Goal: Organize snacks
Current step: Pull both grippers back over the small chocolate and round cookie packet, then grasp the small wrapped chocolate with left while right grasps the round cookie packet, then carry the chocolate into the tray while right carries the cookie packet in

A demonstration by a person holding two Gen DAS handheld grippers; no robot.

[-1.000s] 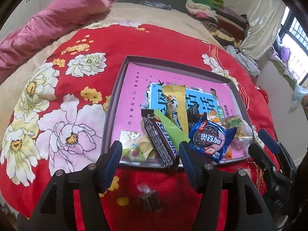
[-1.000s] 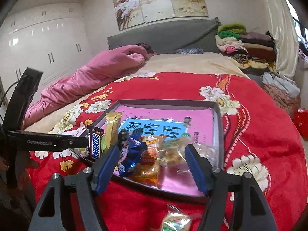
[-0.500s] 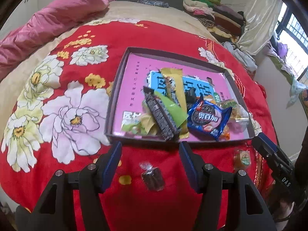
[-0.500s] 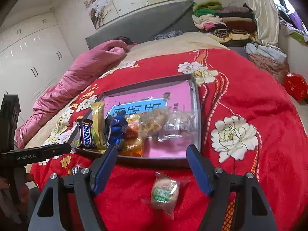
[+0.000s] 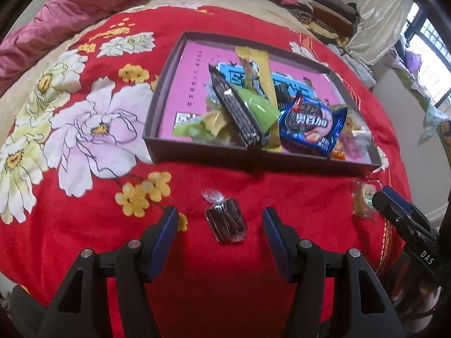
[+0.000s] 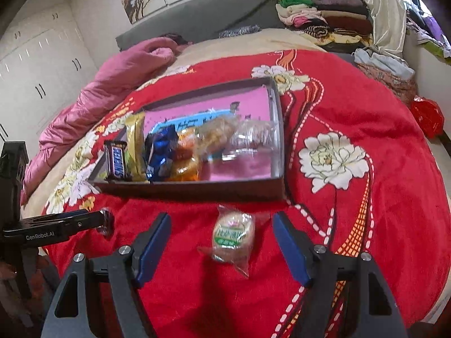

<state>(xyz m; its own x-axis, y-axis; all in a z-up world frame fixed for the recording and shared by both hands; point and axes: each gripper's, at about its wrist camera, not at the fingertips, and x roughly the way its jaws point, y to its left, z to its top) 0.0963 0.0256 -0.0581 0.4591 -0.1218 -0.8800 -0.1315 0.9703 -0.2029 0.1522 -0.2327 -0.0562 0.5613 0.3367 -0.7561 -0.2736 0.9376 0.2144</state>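
A dark shallow box (image 5: 180, 152) with a pink floor lies on the red flowered blanket and holds several snacks, among them a Snickers bar (image 6: 117, 162), a yellow packet (image 5: 258, 70) and a blue cookie packet (image 5: 311, 122). A dark brown wrapped candy (image 5: 225, 221) lies on the blanket in front of the box, between the fingers of my open left gripper (image 5: 220, 226). A round wrapped pastry with a green label (image 6: 232, 233) lies in front of the box, between the fingers of my open right gripper (image 6: 221, 231). The pastry also shows in the left wrist view (image 5: 362, 201).
A pink quilt (image 6: 112, 84) lies bunched at the bed's far left. Folded clothes (image 6: 318, 14) are stacked at the far right by the grey headboard (image 6: 197, 25). The blanket's edge drops off just below both grippers. A red bag (image 6: 428, 115) sits off the bed's right side.
Both grippers have pulled back from the box and dropped toward the blanket. The brown candy now sits between the left fingers and the pastry between the right fingers.
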